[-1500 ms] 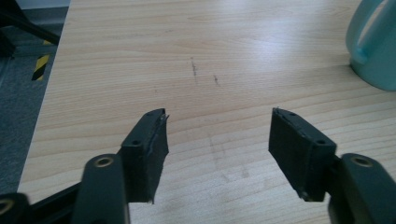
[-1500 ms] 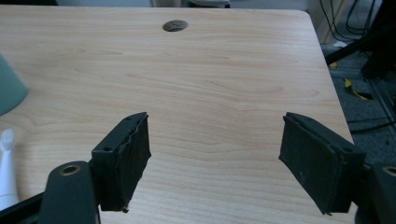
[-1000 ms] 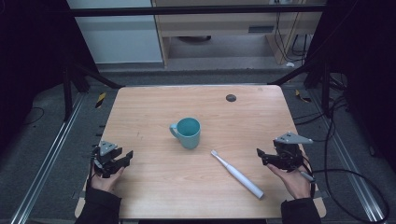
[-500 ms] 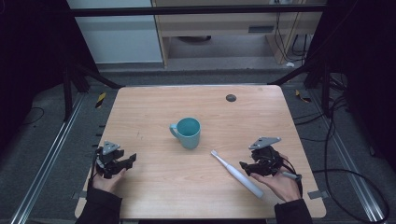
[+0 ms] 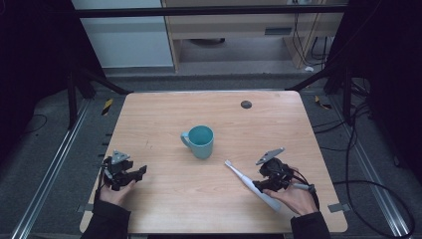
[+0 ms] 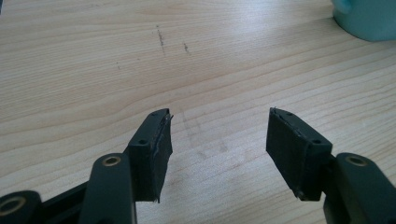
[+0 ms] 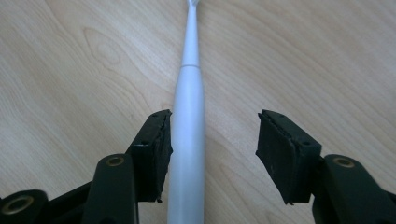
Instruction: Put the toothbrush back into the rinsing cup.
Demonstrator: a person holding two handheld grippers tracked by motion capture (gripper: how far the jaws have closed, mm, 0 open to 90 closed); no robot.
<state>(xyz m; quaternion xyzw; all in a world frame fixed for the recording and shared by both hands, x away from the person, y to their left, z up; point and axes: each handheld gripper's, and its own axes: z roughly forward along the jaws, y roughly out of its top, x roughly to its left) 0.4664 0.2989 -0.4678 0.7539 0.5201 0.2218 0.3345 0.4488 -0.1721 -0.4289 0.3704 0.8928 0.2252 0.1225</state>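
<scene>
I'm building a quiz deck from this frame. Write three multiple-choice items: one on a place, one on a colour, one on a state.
1. Where does the white plastic electric toothbrush lie?
A. Inside the mug
B. Flat on the light wooden table, between the right tool's jaws
C. On the floor

2. What colour is the ceramic mug?
A. Red
B. Black
C. Teal

3. How does the left tool stand?
A. Open, nothing between its jaws
B. Shut on the mug
C. Shut on the toothbrush

Answers: 1 B, the right gripper view shows the handle running between the parted jaws, close to the left one. 2 C, the high view shows it teal. 3 A, bare wood shows between its jaws.
</scene>
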